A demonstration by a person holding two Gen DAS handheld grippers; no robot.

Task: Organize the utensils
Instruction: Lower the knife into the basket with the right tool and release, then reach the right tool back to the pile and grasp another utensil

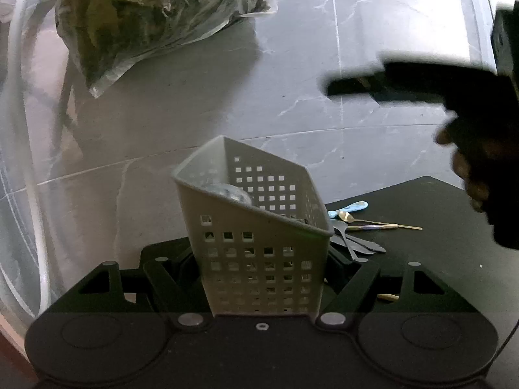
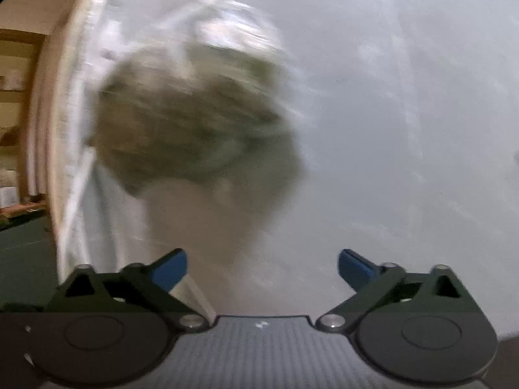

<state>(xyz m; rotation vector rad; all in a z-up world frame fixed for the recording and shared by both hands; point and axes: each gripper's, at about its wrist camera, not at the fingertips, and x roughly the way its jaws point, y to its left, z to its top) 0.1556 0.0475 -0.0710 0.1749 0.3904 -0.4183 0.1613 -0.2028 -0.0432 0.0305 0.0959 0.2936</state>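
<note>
Nearest of all is the left tool (image 1: 261, 278), its jaws clamped on the lower walls of a grey perforated utensil caddy (image 1: 256, 227), which it holds tipped over to the left, one corner toward us and its slanted open mouth facing up and away. Something pale and rounded (image 1: 232, 193), perhaps a spoon bowl, shows inside the caddy; I cannot tell what it is. So I judge the sorting only begun.

To the right of the caddy, on the black bench (image 1: 438, 259), the loose utensils lie close together: a light blue spoon (image 1: 348, 209), a gold spoon (image 1: 373, 222) with its long handle running out to the right, and dark grey cutlery (image 1: 360, 244) fanned low toward the right. All lie flat, lengthwise roughly left to right.

Above these and further right of the caddy hovers the right tool (image 2: 262, 269), its blue-tipped jaws standing wide apart with nothing between them, in a blurred view facing the wall.
</note>
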